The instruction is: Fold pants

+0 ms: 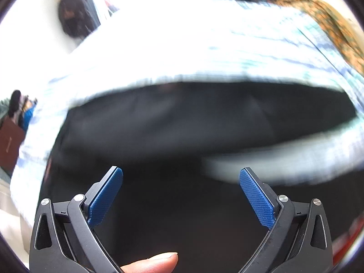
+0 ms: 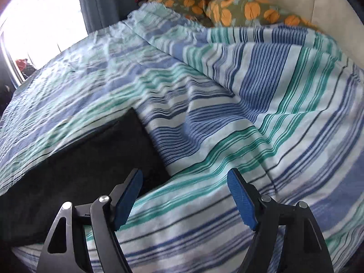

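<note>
The black pants (image 1: 182,125) lie spread on a striped bed cover (image 1: 204,45), blurred in the left wrist view. My left gripper (image 1: 180,173) is open and empty, held just above the dark cloth. In the right wrist view a corner of the black pants (image 2: 91,154) lies at the lower left on the striped cover (image 2: 250,113). My right gripper (image 2: 184,174) is open and empty; its left finger is over the pants' edge, its right finger over the cover.
A flowered orange and green blanket (image 2: 216,2) lies bunched at the head of the bed, also at the right of the left wrist view (image 1: 329,22). A bright window (image 2: 41,18) and blue curtain (image 2: 100,0) stand beyond the bed. A brown bag (image 1: 9,143) sits left.
</note>
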The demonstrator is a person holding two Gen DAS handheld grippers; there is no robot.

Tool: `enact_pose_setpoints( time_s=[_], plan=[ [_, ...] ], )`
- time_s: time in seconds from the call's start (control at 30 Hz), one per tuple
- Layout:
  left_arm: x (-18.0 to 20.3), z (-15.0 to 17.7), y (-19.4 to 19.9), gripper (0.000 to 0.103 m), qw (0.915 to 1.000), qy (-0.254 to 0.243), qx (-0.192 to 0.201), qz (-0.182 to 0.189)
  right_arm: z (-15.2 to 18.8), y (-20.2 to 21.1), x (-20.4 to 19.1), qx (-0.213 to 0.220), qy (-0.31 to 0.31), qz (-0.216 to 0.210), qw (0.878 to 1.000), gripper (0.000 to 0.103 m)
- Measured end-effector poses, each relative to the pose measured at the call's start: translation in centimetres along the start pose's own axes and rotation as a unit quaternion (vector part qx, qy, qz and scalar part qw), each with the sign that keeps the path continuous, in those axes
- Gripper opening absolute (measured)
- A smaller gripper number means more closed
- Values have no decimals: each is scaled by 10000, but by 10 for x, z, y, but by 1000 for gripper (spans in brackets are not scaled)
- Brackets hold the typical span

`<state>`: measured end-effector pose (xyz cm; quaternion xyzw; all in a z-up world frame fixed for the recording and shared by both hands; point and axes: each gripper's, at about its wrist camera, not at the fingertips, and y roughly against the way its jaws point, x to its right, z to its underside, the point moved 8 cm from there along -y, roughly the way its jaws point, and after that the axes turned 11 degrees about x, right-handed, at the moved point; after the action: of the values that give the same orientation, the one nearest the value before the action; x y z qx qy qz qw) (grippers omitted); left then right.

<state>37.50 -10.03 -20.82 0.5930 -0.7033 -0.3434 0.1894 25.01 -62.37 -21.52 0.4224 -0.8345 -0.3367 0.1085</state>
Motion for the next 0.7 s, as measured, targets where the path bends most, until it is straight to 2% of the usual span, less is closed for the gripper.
enact_pose_setpoints(
  time_s=[0.07, 0.13, 0.17, 0.23, 0.3, 0.33, 0.37, 0.4, 0.5, 0.57, 0.63, 0.67, 0.7],
  plan=[
    [1, -12, -44, 103, 9996, -123, 79, -229, 10, 40, -27, 336, -31, -480, 9983, 92],
    [-3, 10, -91, 103, 9975, -326, -368, -502, 25, 78, -54, 803, -82, -829, 9933, 99],
    [-5, 22, -104, 103, 9973, -336, -450, -467, 36, 97, -61, 1085, -54, -909, 9899, 102],
    [-6, 24, -100, 103, 9986, -379, 5, -374, 62, 123, -66, 1485, 136, -865, 9850, 103],
    [-7, 21, -94, 103, 9974, -443, -123, -551, 80, 125, -76, 1490, 435, -724, 9852, 103],
    [-7, 19, -87, 102, 9969, -420, -230, -624, 82, 121, -83, 1400, 528, -815, 9854, 103],
    [-4, 13, -78, 102, 9974, -328, -281, -580, 84, 123, -85, 1404, 606, -1017, 9830, 102],
    [3, 6, -69, 102, 9988, -214, -214, -381, 84, 125, -88, 1491, 690, -1135, 9799, 102],
    [38, -13, -52, 102, 9995, -215, -110, 214, 79, 124, -97, 1701, 856, -1202, 9743, 102],
    [79, -17, -63, 102, 9954, -534, -431, 671, 79, 125, -100, 1720, 795, -1352, 9725, 102],
    [123, -7, -88, 102, 9861, -995, -933, 945, 79, 121, -102, 1665, 765, -1453, 9723, 102],
    [140, -2, -98, 102, 9828, -1193, -1057, 931, 79, 120, -101, 1653, 766, -1468, 9723, 102],
    [158, -3, -104, 102, 9818, -1333, -1019, 888, 78, 119, -99, 1664, 760, -1463, 9722, 102]
  ],
)
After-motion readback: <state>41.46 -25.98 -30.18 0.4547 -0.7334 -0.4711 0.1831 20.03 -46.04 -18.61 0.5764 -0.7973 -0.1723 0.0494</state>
